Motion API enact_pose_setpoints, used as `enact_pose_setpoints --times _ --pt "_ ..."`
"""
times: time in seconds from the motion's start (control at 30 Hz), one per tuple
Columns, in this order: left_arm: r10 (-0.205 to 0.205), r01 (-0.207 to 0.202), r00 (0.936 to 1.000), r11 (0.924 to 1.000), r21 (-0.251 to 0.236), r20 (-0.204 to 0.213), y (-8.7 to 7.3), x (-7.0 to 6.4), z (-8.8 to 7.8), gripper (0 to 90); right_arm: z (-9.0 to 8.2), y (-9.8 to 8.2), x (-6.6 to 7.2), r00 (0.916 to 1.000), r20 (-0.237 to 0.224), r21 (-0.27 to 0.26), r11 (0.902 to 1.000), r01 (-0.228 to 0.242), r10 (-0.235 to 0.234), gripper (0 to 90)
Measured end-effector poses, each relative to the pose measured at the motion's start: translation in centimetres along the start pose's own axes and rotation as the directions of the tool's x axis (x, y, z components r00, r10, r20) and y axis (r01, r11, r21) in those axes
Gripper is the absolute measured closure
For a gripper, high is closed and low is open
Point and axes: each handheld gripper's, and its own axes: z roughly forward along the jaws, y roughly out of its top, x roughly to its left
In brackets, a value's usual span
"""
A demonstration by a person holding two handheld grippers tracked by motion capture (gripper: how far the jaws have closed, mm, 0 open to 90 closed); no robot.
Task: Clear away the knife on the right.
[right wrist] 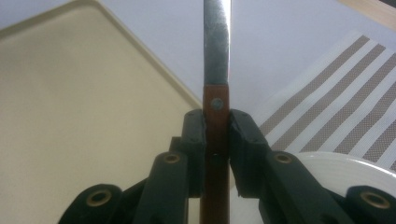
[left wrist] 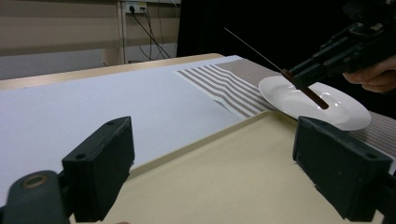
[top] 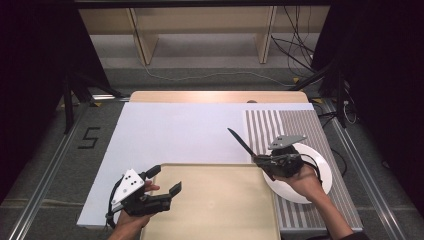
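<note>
right gripper [top: 260,161] fingers are clamping the brown-handled steel knife [top: 240,141] above the round white plate [top: 320,167], blade pointing far-left; beige plastic tray [top: 220,205] lying near-left. left gripper [top: 167,181] is hovering released over tray.

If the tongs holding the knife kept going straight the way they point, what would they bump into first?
Probably nothing soon. The right tongs hold the knife in the air, aimed up-left over the bare white board. The line looks free, though the knife tip might reach the board first if it tilts downward.
</note>
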Motion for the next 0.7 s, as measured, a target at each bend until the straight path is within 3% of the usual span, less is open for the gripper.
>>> enact_pose_setpoints --times 0.23,0.7 --pt "0.002 -0.002 1.0 1.0 -0.001 0.0 0.0 0.0 0.0 12.6 0.2 -0.9 1.8 0.9996 -0.023 0.02 0.9997 0.013 -0.013 77.6" --pt "0.004 -0.004 1.0 1.0 -0.001 -0.002 0.0 0.0 0.0 12.6 -0.7 -2.9 4.9 0.9966 -0.081 0.02 0.9997 -0.014 0.015 77.6"
